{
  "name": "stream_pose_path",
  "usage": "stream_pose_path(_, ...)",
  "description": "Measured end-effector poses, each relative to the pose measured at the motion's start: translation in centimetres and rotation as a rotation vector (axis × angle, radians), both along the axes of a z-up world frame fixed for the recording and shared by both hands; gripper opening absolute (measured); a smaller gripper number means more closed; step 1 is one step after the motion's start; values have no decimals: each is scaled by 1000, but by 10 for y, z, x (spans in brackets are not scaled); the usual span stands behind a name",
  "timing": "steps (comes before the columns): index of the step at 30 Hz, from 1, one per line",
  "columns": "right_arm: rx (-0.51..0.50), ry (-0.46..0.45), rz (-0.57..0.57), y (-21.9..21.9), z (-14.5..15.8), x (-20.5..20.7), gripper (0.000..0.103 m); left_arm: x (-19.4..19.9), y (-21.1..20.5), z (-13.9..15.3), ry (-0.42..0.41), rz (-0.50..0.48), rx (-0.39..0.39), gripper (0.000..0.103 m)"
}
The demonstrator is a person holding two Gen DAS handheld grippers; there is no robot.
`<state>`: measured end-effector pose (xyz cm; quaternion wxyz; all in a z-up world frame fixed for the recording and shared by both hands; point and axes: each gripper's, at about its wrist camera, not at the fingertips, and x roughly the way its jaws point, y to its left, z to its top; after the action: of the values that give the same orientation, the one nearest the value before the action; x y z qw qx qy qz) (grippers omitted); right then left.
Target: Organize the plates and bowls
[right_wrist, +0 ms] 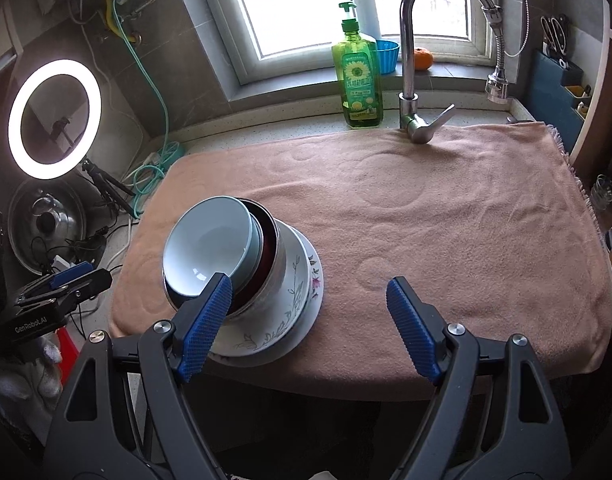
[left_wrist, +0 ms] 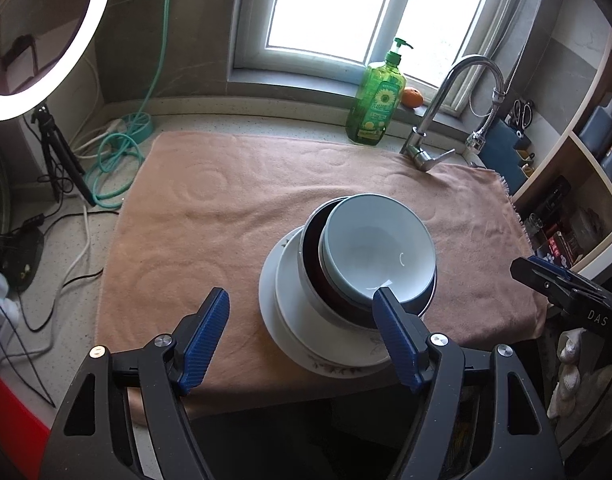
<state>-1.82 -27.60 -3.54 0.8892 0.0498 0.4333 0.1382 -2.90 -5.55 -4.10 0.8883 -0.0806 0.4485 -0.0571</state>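
Note:
A stack of dishes stands on the pink towel [left_wrist: 225,208] near its front edge. On top is a pale blue bowl [left_wrist: 378,248], tilted inside a dark metal bowl [left_wrist: 326,280], which sits on a white floral dish [left_wrist: 293,300] over a white plate [left_wrist: 267,312]. The stack shows in the right wrist view too, with the blue bowl [right_wrist: 207,244] and the floral dish [right_wrist: 293,280]. My left gripper [left_wrist: 301,308] is open and empty, just in front of the stack. My right gripper [right_wrist: 310,292] is open and empty, to the stack's right; its side shows in the left wrist view [left_wrist: 562,284].
A green soap bottle [right_wrist: 358,80] and a tap [right_wrist: 414,92] stand at the back by the window. A ring light [right_wrist: 53,120], cables and a pot lid [right_wrist: 45,228] are left of the towel. Shelves [left_wrist: 578,184] stand to the right. The towel [right_wrist: 446,220] lies bare on its right.

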Motion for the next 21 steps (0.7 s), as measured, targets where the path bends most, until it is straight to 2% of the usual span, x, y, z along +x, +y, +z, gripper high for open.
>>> stream_pose_path(10,-57,-46,4,1,10,-3,82,-8,-8,-2,-13,4,35,74)
stream_pose_path(21,-77,-76,19,10,22,6,82,-6,-6,1,-14,19,15,74)
